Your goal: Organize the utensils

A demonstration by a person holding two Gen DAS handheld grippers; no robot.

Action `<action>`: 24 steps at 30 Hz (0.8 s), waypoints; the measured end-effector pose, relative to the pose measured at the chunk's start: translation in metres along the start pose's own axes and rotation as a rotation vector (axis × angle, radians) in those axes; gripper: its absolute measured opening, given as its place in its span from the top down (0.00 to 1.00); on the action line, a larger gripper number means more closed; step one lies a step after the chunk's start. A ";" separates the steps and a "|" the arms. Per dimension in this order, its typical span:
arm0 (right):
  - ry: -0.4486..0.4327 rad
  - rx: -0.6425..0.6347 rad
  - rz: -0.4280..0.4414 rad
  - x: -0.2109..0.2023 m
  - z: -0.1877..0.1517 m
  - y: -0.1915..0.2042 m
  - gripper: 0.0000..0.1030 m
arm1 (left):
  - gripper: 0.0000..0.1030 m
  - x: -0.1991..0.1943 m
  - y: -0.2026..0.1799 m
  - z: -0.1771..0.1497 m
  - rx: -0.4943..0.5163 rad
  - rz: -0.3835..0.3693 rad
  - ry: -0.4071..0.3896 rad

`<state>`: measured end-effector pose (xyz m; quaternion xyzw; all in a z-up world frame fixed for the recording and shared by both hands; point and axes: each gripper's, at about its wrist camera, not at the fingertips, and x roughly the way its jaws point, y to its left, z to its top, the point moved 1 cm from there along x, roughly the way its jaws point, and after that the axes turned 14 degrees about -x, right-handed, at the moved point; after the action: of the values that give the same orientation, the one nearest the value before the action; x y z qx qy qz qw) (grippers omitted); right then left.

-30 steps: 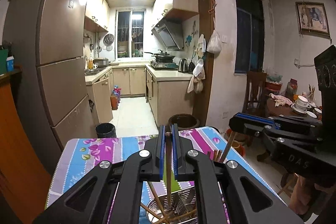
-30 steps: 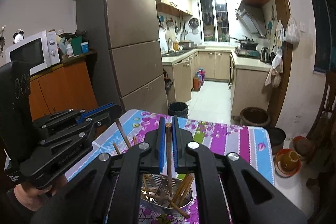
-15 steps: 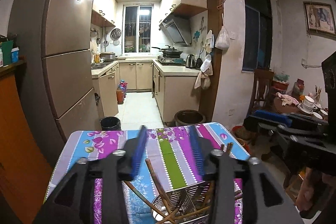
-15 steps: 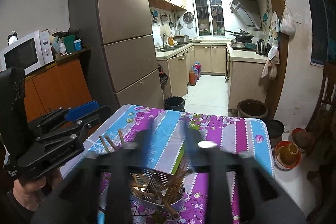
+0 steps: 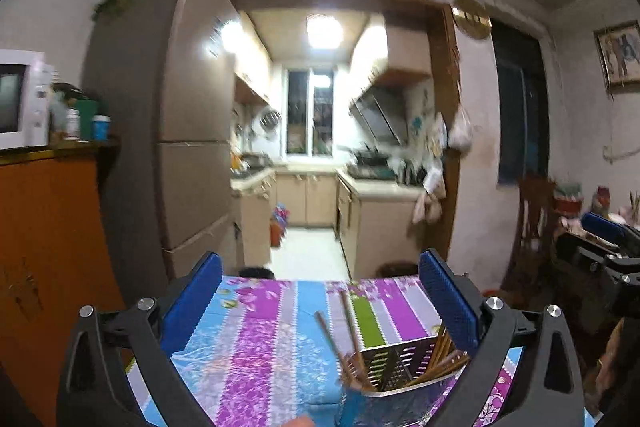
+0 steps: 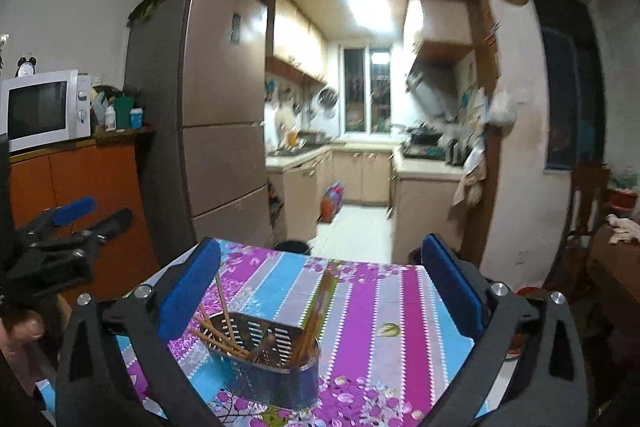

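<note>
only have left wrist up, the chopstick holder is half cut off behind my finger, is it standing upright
Observer: Yes. In the right wrist view the holder stands upright on the tablecloth, not tipped.
Operator: whats in the end behind my finger
Observer: A tight bunch of chopsticks, leaning out over the rim.
Operator: right gripper holding anything
Observer: No. The right gripper has just been opening its fingers, and no chopstick is gripped between them.

A tall fridge (image 6: 224,115) is seen beside an orange cabinet (image 6: 80,187) topped by a microwave (image 6: 44,109); beyond, a narrow kitchen is lit by a ceiling lamp (image 6: 370,11).
</note>
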<state>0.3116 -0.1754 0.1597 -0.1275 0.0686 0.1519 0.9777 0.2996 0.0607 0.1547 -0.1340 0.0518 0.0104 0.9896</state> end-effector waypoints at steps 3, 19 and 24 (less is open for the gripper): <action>-0.053 0.003 -0.023 -0.039 -0.015 0.009 0.05 | 0.05 -0.044 0.012 -0.015 -0.025 0.016 -0.035; -0.020 0.005 -0.132 -0.193 -0.103 0.089 0.05 | 0.05 -0.234 0.012 -0.104 -0.007 -0.037 -0.045; -0.025 -0.018 -0.148 -0.220 -0.112 0.105 0.05 | 0.05 -0.262 0.008 -0.124 0.005 -0.052 -0.029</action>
<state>0.0606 -0.1703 0.0666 -0.1391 0.0455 0.0812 0.9859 0.0261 0.0332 0.0611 -0.1329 0.0337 -0.0137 0.9905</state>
